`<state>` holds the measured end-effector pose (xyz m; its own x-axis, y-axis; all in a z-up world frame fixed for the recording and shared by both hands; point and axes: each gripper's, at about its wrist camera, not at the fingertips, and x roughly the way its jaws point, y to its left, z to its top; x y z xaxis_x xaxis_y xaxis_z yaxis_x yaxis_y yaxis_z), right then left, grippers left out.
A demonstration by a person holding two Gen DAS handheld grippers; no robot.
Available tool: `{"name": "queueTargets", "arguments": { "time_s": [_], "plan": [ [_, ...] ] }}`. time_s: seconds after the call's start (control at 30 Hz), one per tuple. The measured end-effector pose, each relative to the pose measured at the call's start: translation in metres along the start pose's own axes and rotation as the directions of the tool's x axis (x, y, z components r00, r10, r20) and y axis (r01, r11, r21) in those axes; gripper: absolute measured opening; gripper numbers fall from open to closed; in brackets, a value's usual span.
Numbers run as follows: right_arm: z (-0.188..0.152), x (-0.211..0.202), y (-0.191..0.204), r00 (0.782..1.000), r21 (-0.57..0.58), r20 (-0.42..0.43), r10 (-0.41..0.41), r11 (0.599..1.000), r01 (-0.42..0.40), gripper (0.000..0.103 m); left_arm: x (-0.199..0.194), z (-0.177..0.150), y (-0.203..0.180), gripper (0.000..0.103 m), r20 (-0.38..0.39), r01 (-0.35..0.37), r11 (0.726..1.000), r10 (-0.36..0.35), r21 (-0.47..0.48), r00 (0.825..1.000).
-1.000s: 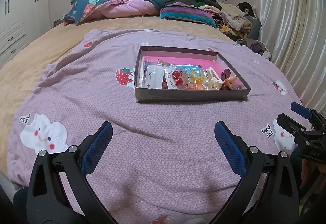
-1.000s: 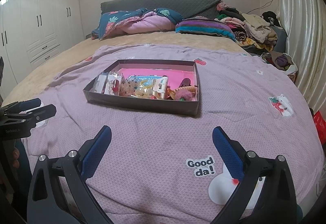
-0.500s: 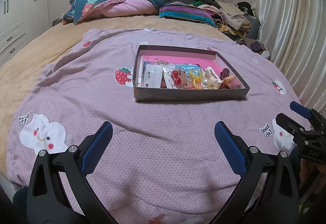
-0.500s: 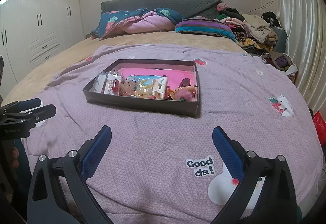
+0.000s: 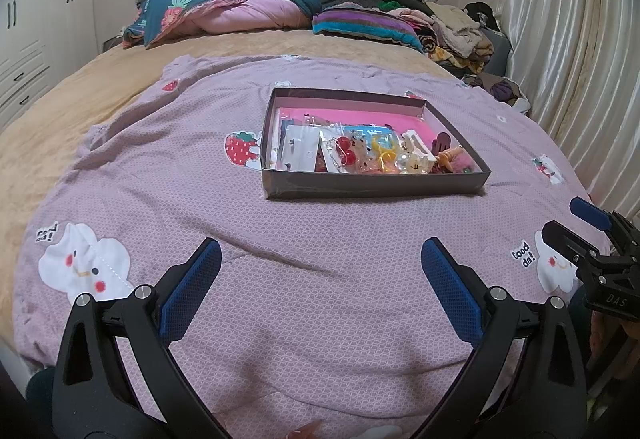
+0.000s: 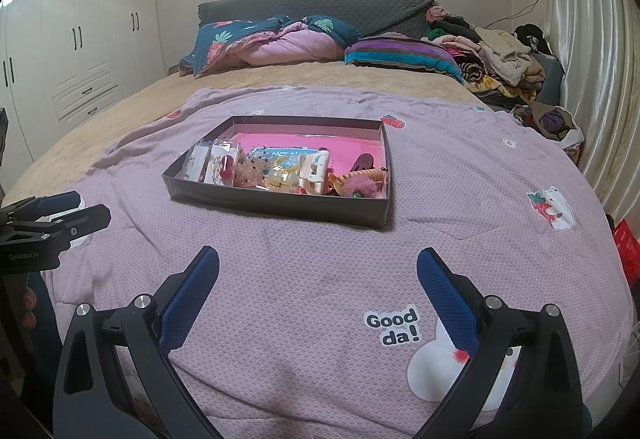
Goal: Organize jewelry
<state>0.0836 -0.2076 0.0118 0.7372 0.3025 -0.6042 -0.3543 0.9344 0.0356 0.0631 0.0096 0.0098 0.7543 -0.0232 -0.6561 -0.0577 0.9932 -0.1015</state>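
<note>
The shallow dark box, lined in pink, lies on the lilac quilt toward the middle of the bed. Its jewelry crowds the near half: white earring cards at the left, red cherry pieces beside them, yellow rings and clear packets in the centre, an orange clip and a pink fluffy piece at the right. Compared with a second ago, the box sits a little lower and slightly further left in my left view, so that hand has drifted marginally; my right view is essentially unchanged. My left gripper hovers over bare quilt, well short of the box, its blue-padded fingers spread wide and holding nothing. My right gripper does likewise, fingers wide apart above the "Good da!" print.
</note>
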Motion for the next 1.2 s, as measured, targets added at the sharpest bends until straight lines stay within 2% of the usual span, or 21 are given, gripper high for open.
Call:
{"name": "queueTargets", "arguments": {
  "time_s": [0.87,1.2],
  "plan": [
    [0.0,-0.002,-0.002,1.0,-0.001,0.0,-0.004,1.0,0.004,0.099,0.005,-0.003,0.001,0.093,-0.017,-0.011,1.0,0.012,0.01,1.0],
    [0.0,-0.007,-0.015,1.0,0.005,0.019,-0.019,1.0,0.019,0.099,0.011,-0.002,0.006,0.093,-0.033,-0.02,0.999,0.019,-0.027,0.999]
  ]
}}
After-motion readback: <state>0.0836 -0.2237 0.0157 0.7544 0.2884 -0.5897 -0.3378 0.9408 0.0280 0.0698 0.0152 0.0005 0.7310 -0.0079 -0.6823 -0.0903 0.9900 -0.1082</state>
